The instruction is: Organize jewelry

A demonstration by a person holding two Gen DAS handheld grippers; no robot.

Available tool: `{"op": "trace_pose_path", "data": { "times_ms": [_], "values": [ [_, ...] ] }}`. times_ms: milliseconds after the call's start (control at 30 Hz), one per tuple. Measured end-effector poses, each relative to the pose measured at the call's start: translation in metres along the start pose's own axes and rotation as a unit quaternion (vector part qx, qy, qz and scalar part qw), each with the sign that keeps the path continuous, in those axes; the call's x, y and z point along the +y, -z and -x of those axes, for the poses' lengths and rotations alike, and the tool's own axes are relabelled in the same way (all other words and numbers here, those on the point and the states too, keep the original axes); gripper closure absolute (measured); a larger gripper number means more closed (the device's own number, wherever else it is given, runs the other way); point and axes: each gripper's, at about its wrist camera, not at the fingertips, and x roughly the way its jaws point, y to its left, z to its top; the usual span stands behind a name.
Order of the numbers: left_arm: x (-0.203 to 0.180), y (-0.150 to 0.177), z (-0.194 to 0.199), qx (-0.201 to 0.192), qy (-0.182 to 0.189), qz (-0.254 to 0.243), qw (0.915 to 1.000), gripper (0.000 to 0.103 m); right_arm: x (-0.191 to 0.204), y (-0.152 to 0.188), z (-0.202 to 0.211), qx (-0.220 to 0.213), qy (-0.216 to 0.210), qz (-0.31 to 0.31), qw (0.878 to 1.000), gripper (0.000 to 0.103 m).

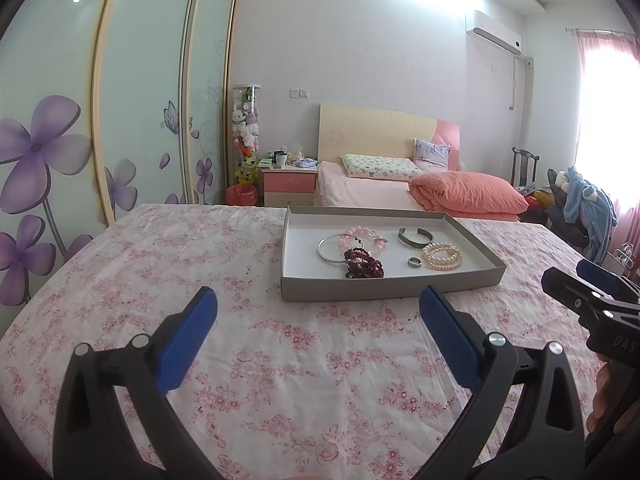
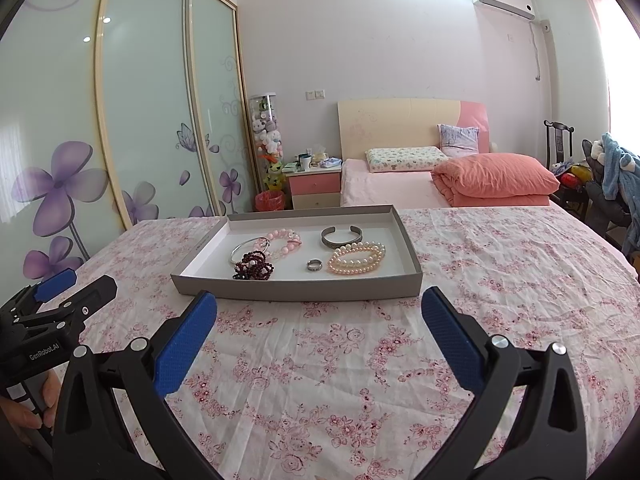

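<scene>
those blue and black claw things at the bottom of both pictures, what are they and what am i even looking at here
They are two hand-held grippers; a person carries one in each hand. Each picture comes from a camera on one gripper, looking forward between its blue-padded fingers. The left gripper and the right gripper both stand open and hold nothing.

Ahead, on a pink floral bedsheet, lies a shallow grey cardboard tray. In it are a pale pearl bracelet, a pink bead bracelet, a dark red bead bracelet, a thin silver bangle, a dark metal cuff and a small silver ring.
</scene>
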Motion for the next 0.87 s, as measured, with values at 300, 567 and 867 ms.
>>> {"op": "trace_pose_path", "data": {
  "times_ms": [300,567,867],
  "values": [
    [-0.0022,0.0023,0.0003,0.001,0.001,-0.002,1.0000,0.004,-0.0005,-0.0002,-0.0003,0.000,0.000,0.000,1.000,0.002],
    [-0.0023,0.0028,0.0004,0.001,-0.001,-0.001,1.0000,0.004,-0.0004,0.0002,-0.0009,0.001,0.000,0.000,1.000,0.002],
    [-0.0021,0.0028,-0.0005,0.004,0.001,-0.002,1.0000,0.004,-0.0006,0.0027,-0.0008,0.002,0.000,0.000,1.000,0.002]
  ]
}}
